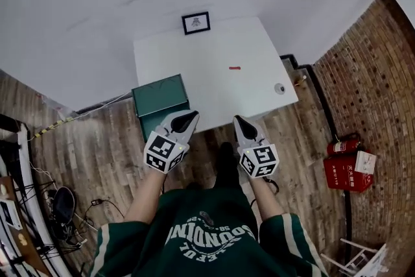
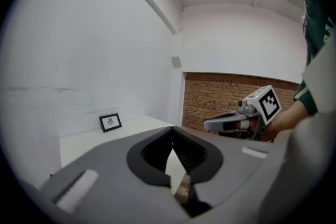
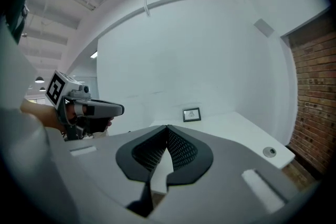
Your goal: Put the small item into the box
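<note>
A small red item (image 1: 235,67) lies on the white table (image 1: 214,81), right of its middle. A dark green box (image 1: 160,99) with its lid shut stands at the table's front left corner. Both grippers hang in front of the table, above the wooden floor, well short of the red item. My left gripper (image 1: 187,117) points at the box's near right corner; its jaws (image 2: 172,131) meet at the tips, empty. My right gripper (image 1: 240,121) is also shut and empty (image 3: 167,128). Neither gripper view shows the red item or the box.
A small framed picture (image 1: 196,23) stands at the table's far edge, seen too in both gripper views (image 2: 110,122) (image 3: 191,114). A round grey disc (image 1: 279,88) sits near the table's right corner. A fire extinguisher (image 1: 342,146) and red case (image 1: 351,172) lie right; cables (image 1: 39,185) left.
</note>
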A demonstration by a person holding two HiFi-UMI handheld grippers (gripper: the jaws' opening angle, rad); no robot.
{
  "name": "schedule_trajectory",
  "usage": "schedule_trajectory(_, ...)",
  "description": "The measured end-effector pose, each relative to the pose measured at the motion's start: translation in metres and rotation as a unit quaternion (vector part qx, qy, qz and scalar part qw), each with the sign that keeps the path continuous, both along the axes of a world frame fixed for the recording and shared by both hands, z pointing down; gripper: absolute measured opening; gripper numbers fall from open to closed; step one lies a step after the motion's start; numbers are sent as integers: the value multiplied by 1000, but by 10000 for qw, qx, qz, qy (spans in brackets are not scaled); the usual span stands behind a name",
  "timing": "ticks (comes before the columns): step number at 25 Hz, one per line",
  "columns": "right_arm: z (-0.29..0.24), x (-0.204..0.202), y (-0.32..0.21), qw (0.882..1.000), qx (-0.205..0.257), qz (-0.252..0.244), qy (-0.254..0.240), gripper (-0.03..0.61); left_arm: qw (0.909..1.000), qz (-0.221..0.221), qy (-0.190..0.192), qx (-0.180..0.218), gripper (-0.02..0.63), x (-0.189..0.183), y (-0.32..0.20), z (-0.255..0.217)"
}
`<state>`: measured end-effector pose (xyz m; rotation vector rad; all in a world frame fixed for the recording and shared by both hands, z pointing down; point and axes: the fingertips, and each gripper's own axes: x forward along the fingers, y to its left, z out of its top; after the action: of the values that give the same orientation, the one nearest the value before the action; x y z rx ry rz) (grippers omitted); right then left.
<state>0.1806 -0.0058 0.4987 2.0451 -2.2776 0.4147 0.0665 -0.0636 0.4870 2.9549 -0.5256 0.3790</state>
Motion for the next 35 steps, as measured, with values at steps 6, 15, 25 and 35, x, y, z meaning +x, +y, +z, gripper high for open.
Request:
schedule_trajectory(6, -1, 52, -81, 9971, -111, -743, 84, 3, 9972, -741, -74, -27, 52, 32, -63, -6)
schedule_trajectory(15, 5, 114, -175, 9849, -208, -1700, 249, 3, 9860, -1655, -99, -206, 52, 75, -127, -5)
schedule_trajectory(25, 50, 139, -195, 9750, -639, -2067, 506, 3, 9798, -1927, -277, -450, 52, 96, -145, 14)
schedule_trajectory(35, 132, 157, -210, 9423, -1541, -2646, 1353, 86, 9751, -2080, -419, -650, 53, 100, -146, 30)
